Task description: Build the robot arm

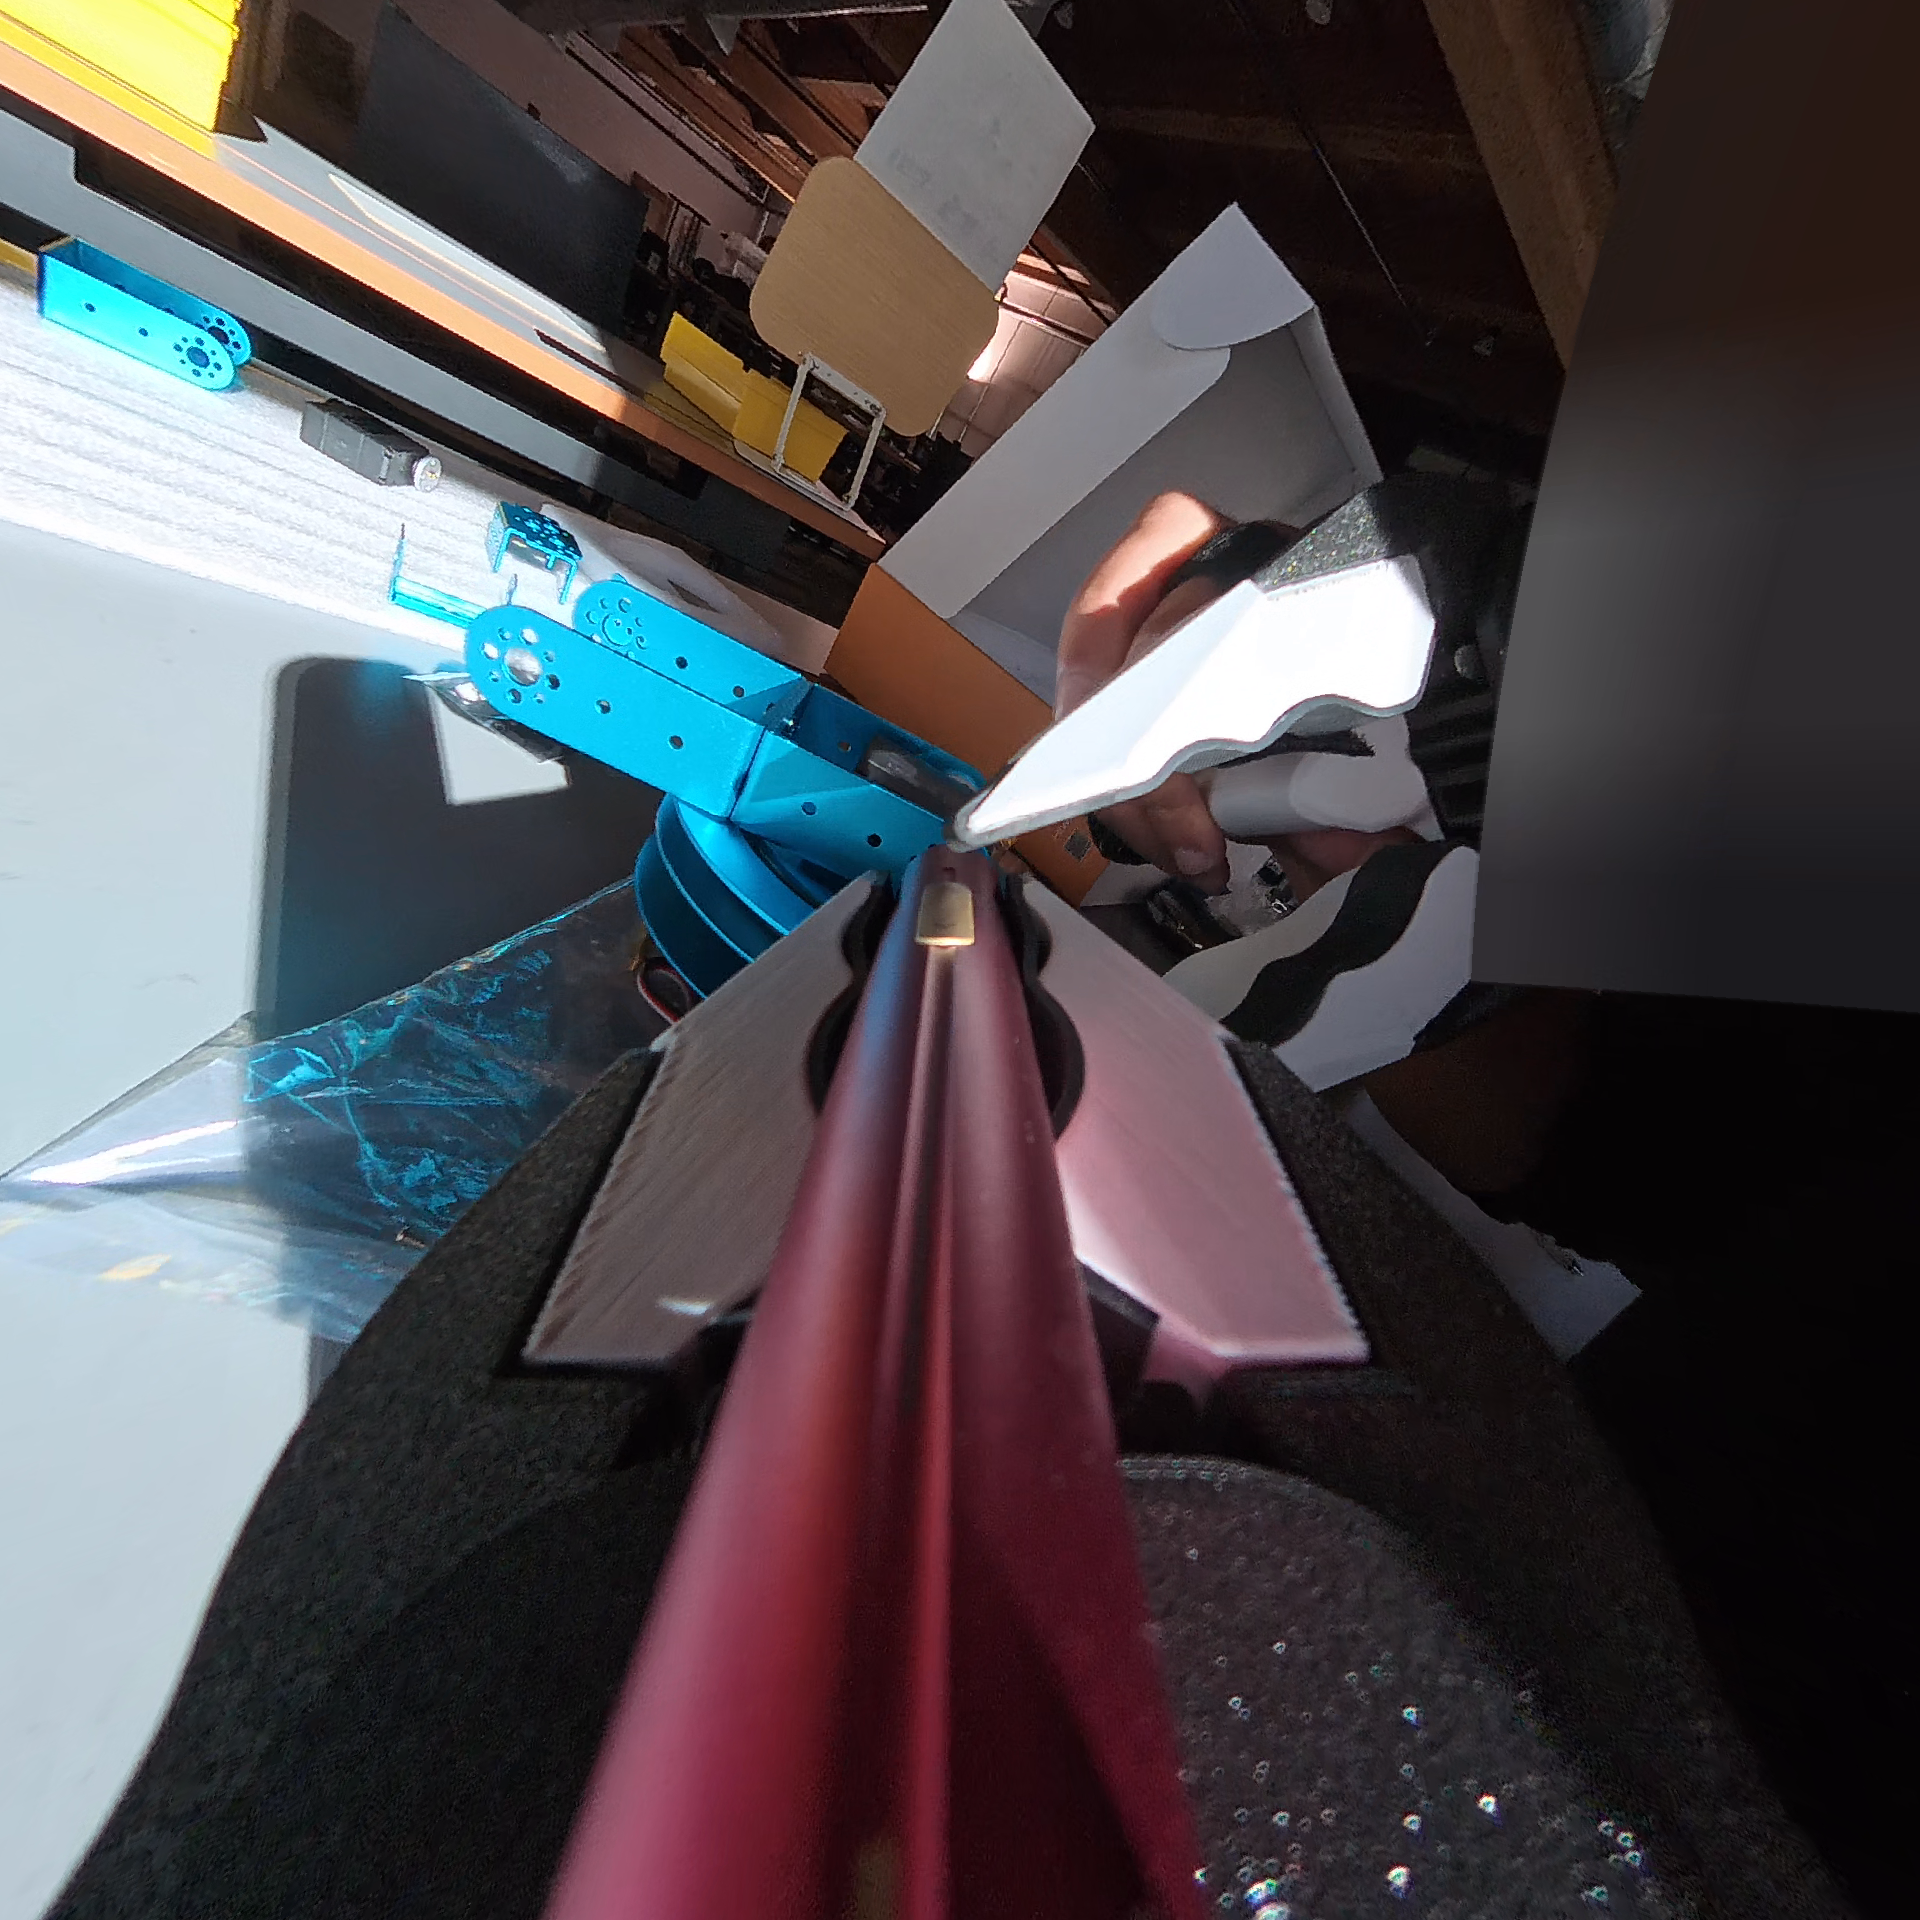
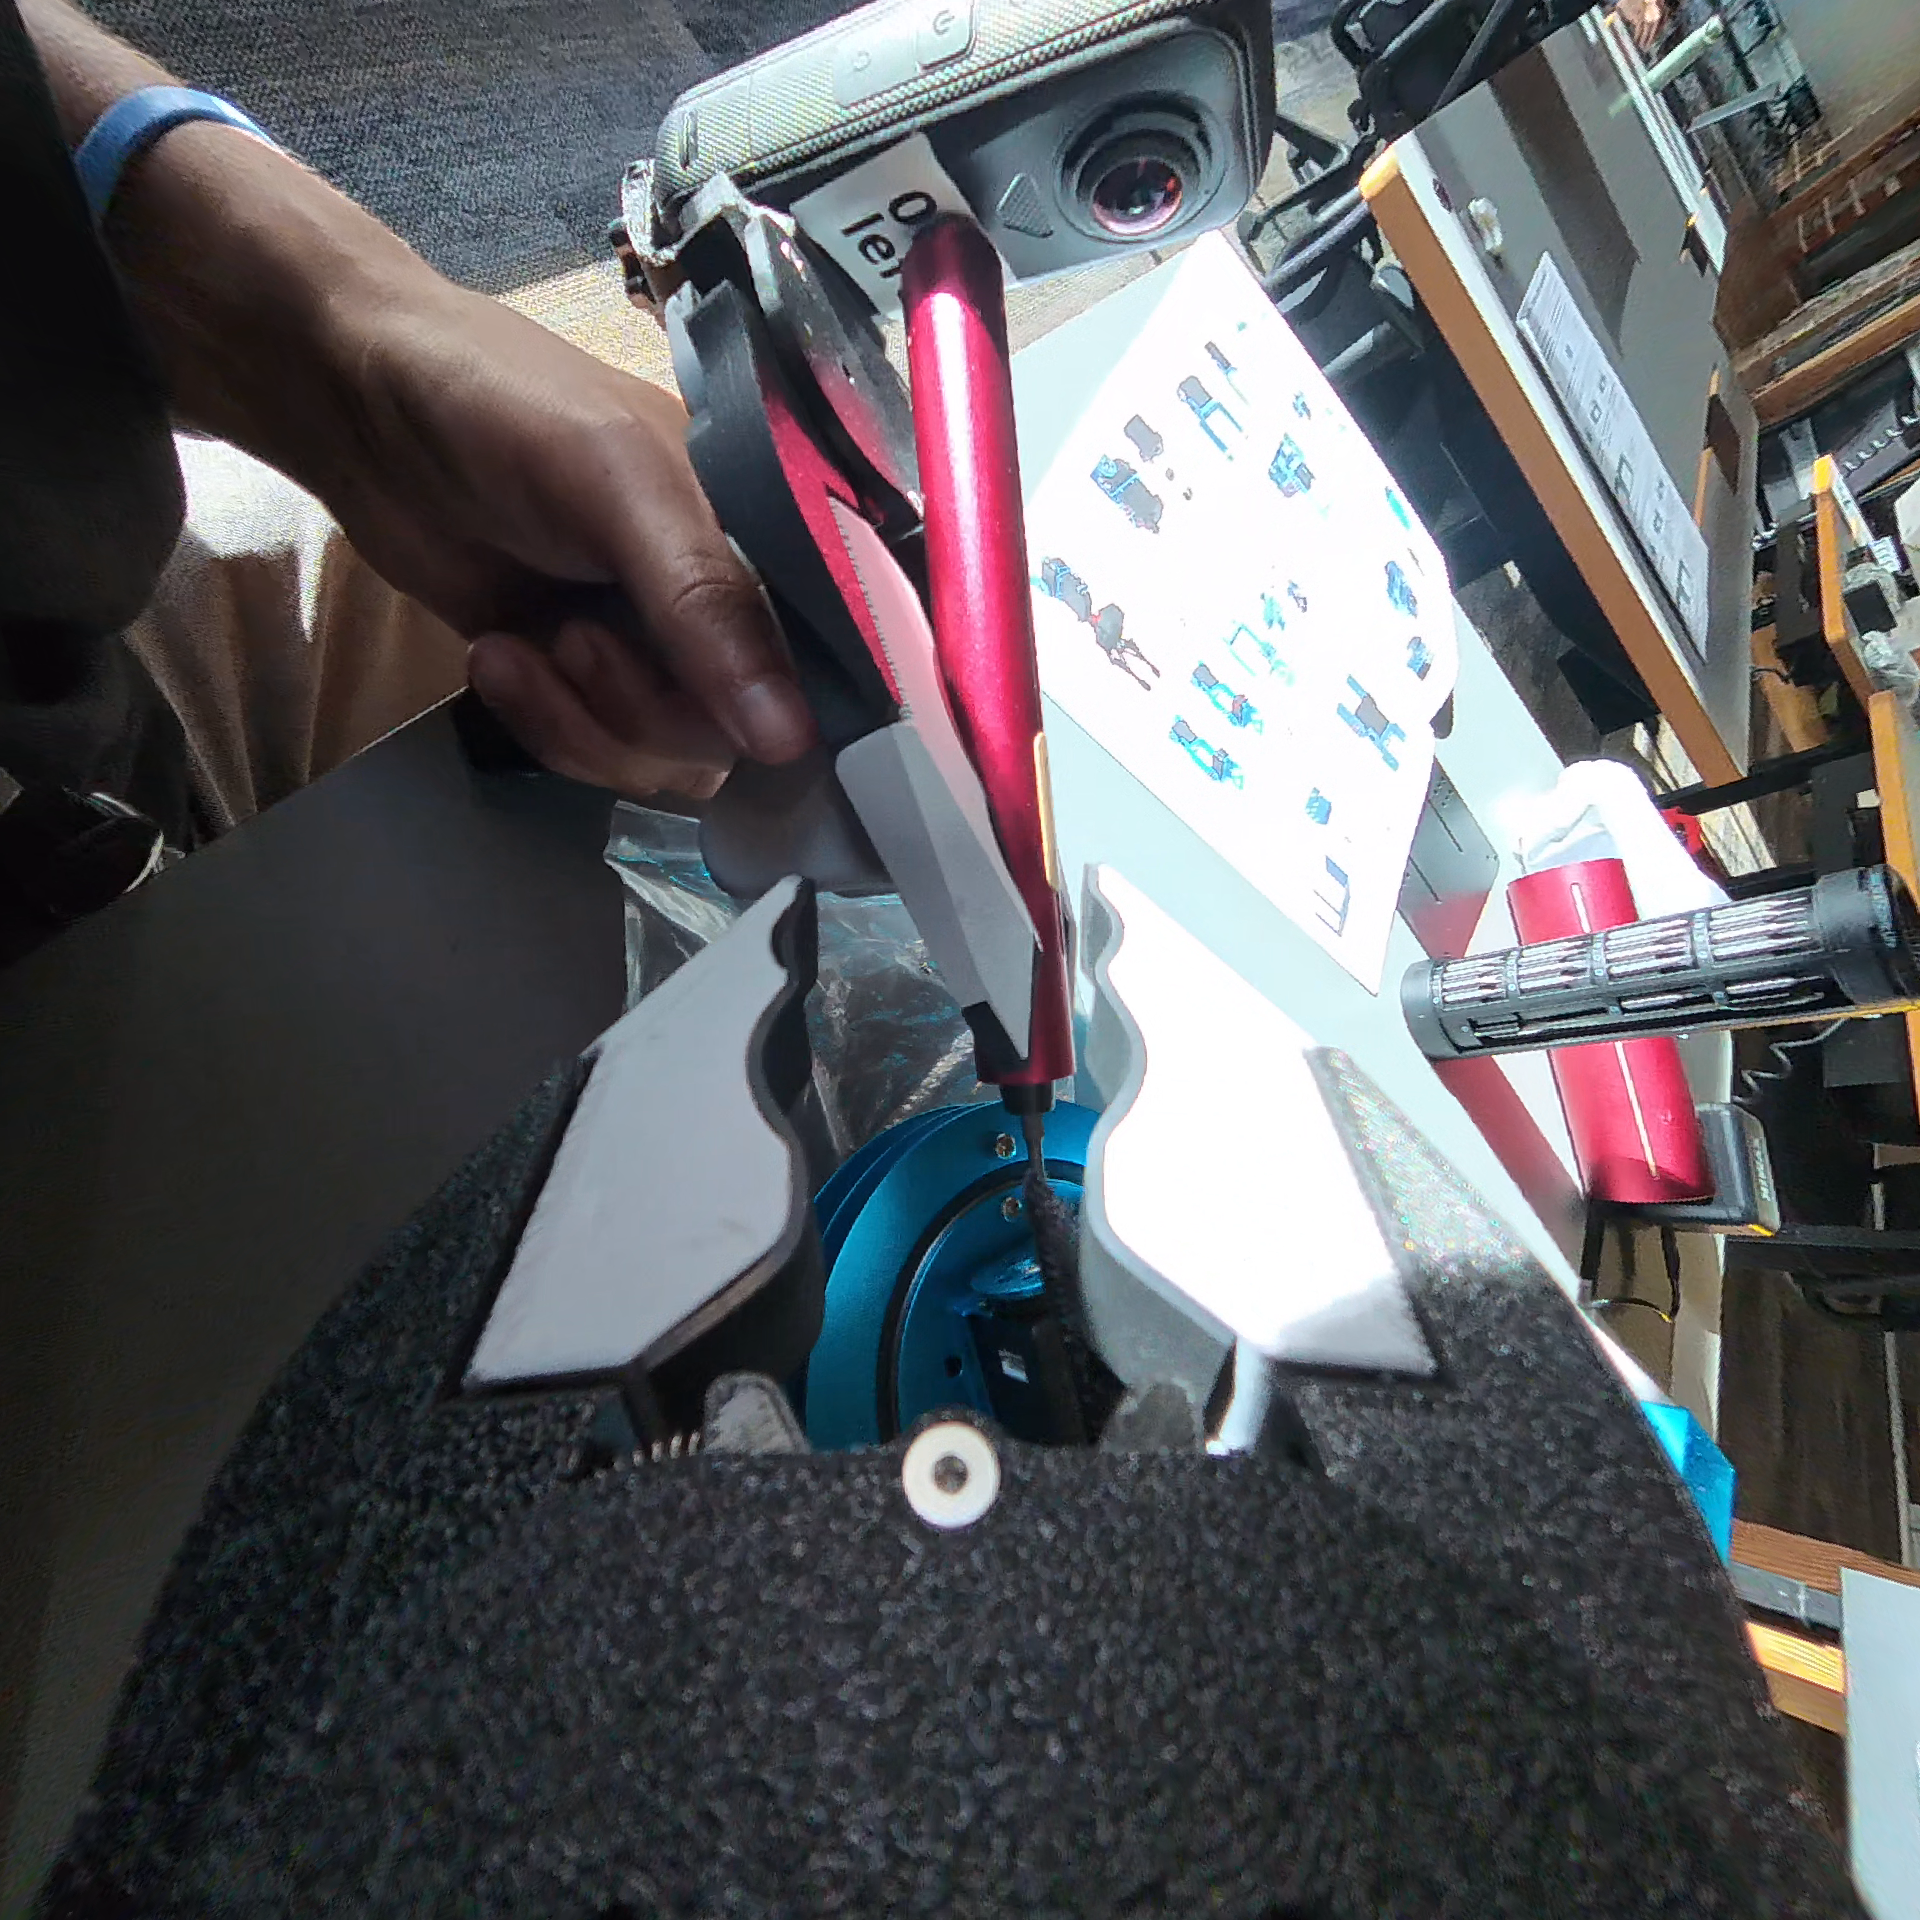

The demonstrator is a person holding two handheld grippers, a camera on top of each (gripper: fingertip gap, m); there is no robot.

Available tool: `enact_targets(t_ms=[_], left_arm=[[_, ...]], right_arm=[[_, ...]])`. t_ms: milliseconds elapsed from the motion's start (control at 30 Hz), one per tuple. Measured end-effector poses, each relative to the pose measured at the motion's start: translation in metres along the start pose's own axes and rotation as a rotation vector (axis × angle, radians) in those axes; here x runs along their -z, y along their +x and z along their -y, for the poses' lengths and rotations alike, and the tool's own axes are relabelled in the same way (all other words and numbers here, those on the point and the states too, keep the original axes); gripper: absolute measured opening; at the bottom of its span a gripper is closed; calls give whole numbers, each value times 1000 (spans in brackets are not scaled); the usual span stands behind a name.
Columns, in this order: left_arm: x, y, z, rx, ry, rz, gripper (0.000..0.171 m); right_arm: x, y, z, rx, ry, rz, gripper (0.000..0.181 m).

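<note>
My left gripper point(image 1: 940, 883) is shut on a slim red screwdriver point(image 1: 914, 1351) that runs along its fingers. In the right wrist view the screwdriver point(image 2: 977, 623) stands nearly upright, with its dark bit on a blue round metal base point(image 2: 935, 1247). My right gripper point(image 2: 945, 883) has its white fingers on either side of that base, closed on it. The base point(image 1: 707, 894) carries blue perforated arm brackets point(image 1: 644, 707). The right gripper point(image 1: 1070, 904) shows close beside the screwdriver tip. A hand point(image 2: 520, 499) holds the left gripper.
An illustrated parts sheet point(image 2: 1247, 603), a red cylinder case point(image 2: 1610, 1039) and a black bit holder point(image 2: 1662, 977) lie to the right. A crumpled plastic bag point(image 1: 312, 1122), a black mat point(image 1: 416, 831), a grey servo point(image 1: 364, 442), a loose blue bracket point(image 1: 135, 312) and a white box point(image 1: 1143, 416) surround the base. Both grippers' tips are close together, under 4 cm apart.
</note>
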State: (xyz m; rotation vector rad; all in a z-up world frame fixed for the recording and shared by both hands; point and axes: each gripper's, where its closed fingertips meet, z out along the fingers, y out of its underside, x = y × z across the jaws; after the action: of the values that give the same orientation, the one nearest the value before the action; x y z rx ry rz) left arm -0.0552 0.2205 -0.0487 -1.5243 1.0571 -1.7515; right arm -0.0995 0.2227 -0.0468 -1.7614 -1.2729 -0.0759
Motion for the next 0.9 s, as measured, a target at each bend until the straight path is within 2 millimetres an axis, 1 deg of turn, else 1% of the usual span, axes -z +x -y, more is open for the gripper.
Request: enact_targets(t_ms=[100,233,467,500,533,567,600,633,667,700,733,767,800,867,900], left_arm=[[0,0,0,-8,-4,0,21],[-1,-1,0,19,2,-6,20],[-1,-1,0,10,-5,-1,21],[-2,-1,0,5,-6,1,21],[-2,0,0,1,-7,4,21],[-2,0,0,-6,-8,6,21],[-2,0,0,-12,-8,9,21],[-2,0,0,-13,-7,12,21],[-2,1,0,-11,-6,13,21],[-2,1,0,-5,-5,12,21],[-2,1,0,-1,-4,11,22],[-2,1,0,3,-3,9,21],[-1,1,0,10,-3,7,21],[-1,1,-1,15,-3,9,21],[-1,1,-1,8,-4,13,21]], right_arm=[[-1,-2,-4,-17,-18,36,46],[-2,-6,-5,-32,-23,80,55],[-1,-4,-6,-7,-25,111,54],[3,1,-8,-27,-33,90,59],[10,12,-12,-72,-39,43,60],[22,24,-15,-145,-20,-2,61],[37,37,-20,-255,13,-38,61],[51,46,-27,-378,52,-54,66],[65,51,-33,-489,113,-62,69],[76,55,-40,-579,177,-86,68],[82,57,-50,-640,200,-145,60],[85,54,-58,-639,193,-199,50],[84,46,-64,-599,163,-236,43],[73,29,-69,-559,68,-252,42],[66,25,-67,-552,44,-261,43]])
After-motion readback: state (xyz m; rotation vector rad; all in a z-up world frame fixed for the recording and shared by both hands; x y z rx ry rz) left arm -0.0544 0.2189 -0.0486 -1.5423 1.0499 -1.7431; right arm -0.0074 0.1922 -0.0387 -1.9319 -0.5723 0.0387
